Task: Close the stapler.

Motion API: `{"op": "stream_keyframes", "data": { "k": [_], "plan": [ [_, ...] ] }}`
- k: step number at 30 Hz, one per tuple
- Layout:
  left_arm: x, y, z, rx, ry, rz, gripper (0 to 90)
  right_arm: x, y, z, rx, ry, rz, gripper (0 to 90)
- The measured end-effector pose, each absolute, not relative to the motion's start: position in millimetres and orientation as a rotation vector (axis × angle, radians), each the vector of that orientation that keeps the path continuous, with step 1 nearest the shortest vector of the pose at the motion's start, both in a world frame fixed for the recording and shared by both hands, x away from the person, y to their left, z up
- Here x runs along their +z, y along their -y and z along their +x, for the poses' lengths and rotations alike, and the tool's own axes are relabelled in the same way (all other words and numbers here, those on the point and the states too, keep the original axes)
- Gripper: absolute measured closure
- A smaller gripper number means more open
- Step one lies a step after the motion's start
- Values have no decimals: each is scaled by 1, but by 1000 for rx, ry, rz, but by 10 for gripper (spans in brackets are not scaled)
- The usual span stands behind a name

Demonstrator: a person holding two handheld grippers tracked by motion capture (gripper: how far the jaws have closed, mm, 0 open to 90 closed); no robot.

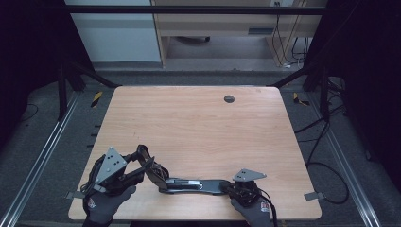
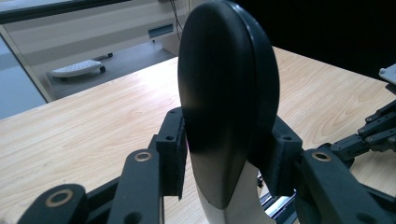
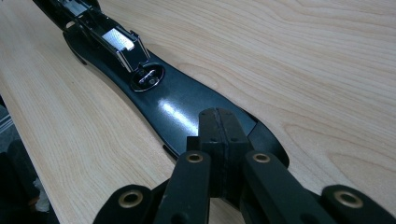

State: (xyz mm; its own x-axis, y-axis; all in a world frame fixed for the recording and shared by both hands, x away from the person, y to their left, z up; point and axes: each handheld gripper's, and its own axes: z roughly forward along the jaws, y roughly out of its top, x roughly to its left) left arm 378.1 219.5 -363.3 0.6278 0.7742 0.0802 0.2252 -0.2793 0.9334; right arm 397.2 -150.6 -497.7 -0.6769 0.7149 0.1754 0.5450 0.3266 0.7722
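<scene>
Stapler | opened out flat on the near tabletop, long axis across it | upper arm is raised and pinched by the left gripper | base is pressed down by the right gripper, jaws together.

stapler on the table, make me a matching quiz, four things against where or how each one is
Things:
1. left gripper
2. right gripper
3. stapler
4. round plug

States:
A. set in the far side of the table
B. jaws shut, tips on the flat base end
C. opened out along the near edge
D. clamped on the raised top arm

Pairs: 1-D, 2-B, 3-C, 4-A
</scene>
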Motion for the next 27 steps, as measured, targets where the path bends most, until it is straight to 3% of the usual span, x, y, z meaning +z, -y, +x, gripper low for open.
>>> {"op": "stream_keyframes", "data": {
  "k": [27],
  "plan": [
    [-360, -197, 379, 702, -744, 1860, 567, -498, 150, 397, 1276, -2391, 1150, 900]
  ]
}}
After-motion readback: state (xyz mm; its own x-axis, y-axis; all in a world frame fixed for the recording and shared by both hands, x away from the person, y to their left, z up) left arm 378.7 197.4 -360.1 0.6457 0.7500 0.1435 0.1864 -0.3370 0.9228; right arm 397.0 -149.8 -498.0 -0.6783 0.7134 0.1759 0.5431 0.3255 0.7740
